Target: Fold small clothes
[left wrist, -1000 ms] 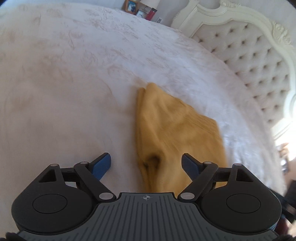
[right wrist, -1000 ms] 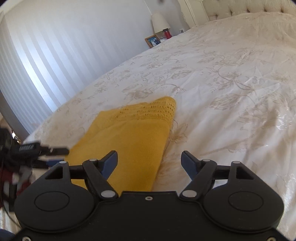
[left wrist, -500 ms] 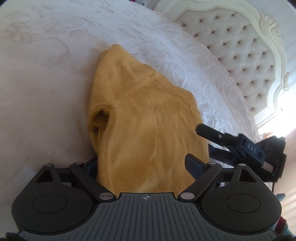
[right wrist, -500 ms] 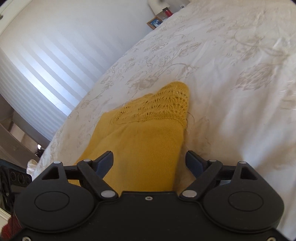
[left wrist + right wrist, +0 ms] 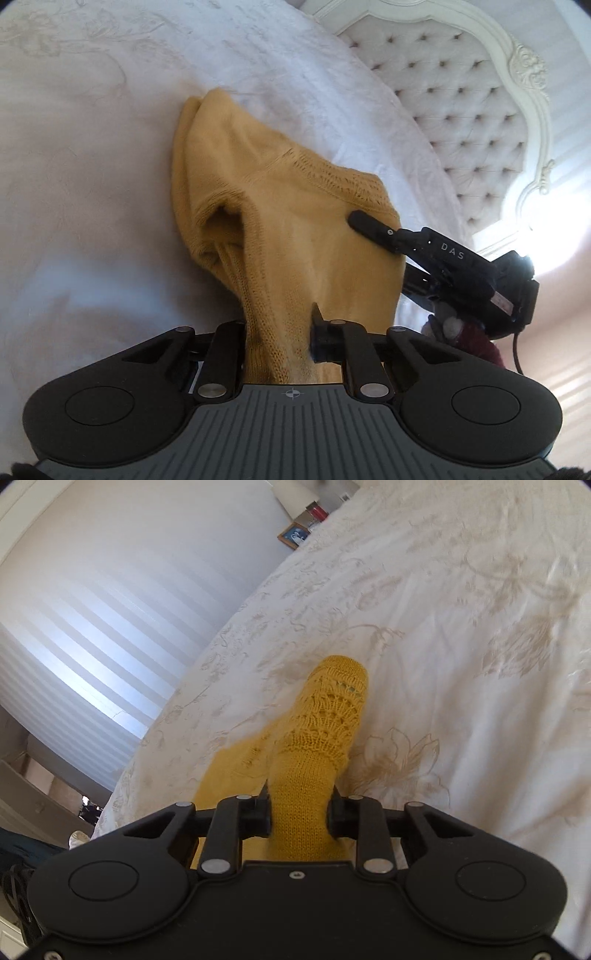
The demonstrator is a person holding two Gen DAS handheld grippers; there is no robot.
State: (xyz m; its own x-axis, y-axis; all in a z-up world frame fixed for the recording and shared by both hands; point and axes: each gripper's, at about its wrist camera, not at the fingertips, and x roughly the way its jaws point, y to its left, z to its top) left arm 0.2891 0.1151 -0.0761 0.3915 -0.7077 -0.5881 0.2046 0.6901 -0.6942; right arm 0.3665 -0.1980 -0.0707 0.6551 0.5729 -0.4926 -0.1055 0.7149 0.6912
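Yellow knit garment (image 5: pixel 295 236): centre frame, on white bedspread (image 5: pixel 92 166). Left gripper (image 5: pixel 279 332): jaws closing, pinching its near edge. Right gripper (image 5: pixel 299 808): jaws closing, clamping a bunched fold.

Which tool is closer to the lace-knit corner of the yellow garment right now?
Right. The right tool is closing on the garment just below its lace corner; the left tool is closing on the opposite, plain edge.
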